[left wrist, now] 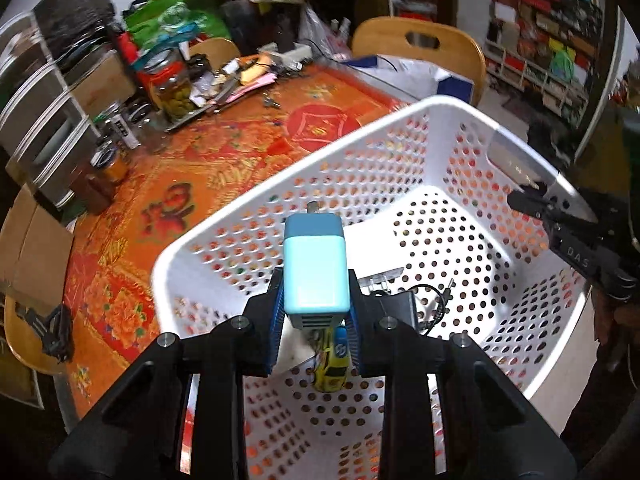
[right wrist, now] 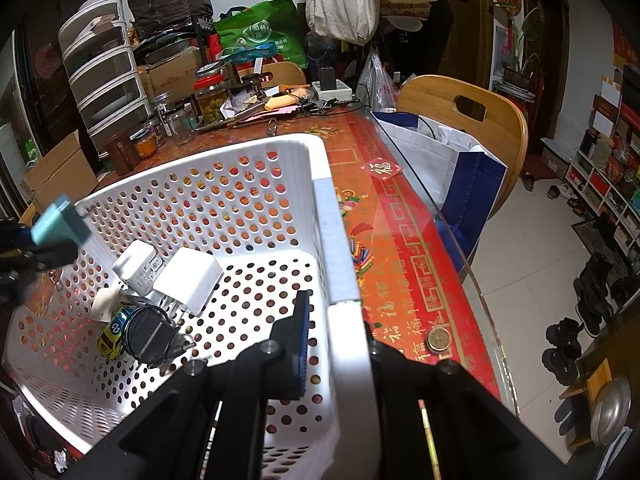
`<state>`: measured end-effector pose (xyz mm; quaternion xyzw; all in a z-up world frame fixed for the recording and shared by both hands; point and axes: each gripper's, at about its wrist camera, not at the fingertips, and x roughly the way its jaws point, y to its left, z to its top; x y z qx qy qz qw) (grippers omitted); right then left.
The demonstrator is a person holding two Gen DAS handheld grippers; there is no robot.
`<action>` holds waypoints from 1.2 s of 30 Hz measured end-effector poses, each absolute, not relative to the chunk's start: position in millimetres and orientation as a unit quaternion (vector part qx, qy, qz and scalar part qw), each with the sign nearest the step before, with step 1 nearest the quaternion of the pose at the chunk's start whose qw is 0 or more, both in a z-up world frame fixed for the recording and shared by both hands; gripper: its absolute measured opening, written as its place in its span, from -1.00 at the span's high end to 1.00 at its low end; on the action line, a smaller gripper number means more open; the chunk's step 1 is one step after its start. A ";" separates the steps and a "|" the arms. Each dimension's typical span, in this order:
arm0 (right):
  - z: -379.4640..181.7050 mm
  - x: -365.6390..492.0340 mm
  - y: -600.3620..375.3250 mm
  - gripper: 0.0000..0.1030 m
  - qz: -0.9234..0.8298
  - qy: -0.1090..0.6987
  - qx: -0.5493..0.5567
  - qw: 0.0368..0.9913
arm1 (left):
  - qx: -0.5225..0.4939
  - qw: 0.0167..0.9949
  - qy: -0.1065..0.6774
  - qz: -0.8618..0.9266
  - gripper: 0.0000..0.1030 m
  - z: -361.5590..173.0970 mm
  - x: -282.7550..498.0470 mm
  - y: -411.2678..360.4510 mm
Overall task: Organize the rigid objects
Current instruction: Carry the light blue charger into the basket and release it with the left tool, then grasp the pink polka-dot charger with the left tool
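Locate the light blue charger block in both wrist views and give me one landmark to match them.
Left wrist view: the light blue charger block sits centre frame, clamped between the left tongs above the basket.
Right wrist view: it appears at the far left edge, over the basket's left wall.
Shared landmark: the yellow toy car lying on the floor of the white perforated basket.
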<state>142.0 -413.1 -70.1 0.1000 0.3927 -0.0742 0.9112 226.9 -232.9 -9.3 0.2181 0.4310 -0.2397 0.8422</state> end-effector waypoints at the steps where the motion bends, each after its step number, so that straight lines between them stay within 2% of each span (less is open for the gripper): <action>1: -70.1 142.2 -412.4 0.78 -0.073 0.392 0.100 0.911 | 0.221 0.837 0.437 -0.245 0.52 -12.0 227.5 -237.2; 7: -70.1 143.5 -412.2 0.78 -0.072 0.393 0.103 0.911 | 0.256 0.788 0.493 -0.265 0.52 -41.1 238.7 -273.2; 15: -70.6 143.5 -412.0 0.77 -0.069 0.395 0.106 0.910 | 0.259 0.765 0.514 -0.288 0.49 -56.5 243.3 -295.9; 16: -70.7 143.6 -412.5 0.77 -0.068 0.395 0.106 0.910 | 0.262 0.767 0.508 -0.291 0.34 -54.6 242.2 -296.9; 17: -70.6 143.6 -411.9 0.77 -0.068 0.395 0.106 0.910 | 0.268 0.776 0.496 -0.284 0.02 -50.4 239.3 -294.9; 18: -70.7 143.7 -412.1 0.77 -0.068 0.395 0.106 0.910 | 0.272 0.785 0.482 -0.277 -0.15 -43.4 238.0 -290.5; 19: -70.7 143.7 -412.5 0.77 -0.068 0.395 0.106 0.910 | 0.274 0.799 0.462 -0.270 -0.45 -35.9 234.7 -285.1; 20: -71.0 143.7 -412.8 0.77 -0.068 0.396 0.106 0.910 | 0.270 0.820 0.434 -0.258 -0.54 -23.3 229.4 -273.7; 24: -71.4 143.6 -413.8 0.77 -0.069 0.396 0.107 0.909 | 0.192 0.858 0.403 -0.253 -0.55 15.9 220.1 -207.5; 28: -71.6 143.8 -413.7 0.77 -0.068 0.396 0.106 0.909 | 0.131 0.899 0.368 -0.200 -0.87 31.7 208.3 -115.7; 32: -71.5 143.8 -413.9 0.77 -0.069 0.397 0.106 0.909 | 0.061 0.904 0.395 -0.154 -0.93 0.5 209.4 -32.3; 36: -72.0 142.8 -414.4 0.78 -0.071 0.394 0.111 0.910 | 0.013 0.867 0.477 -0.142 -0.91 -64.5 230.8 4.1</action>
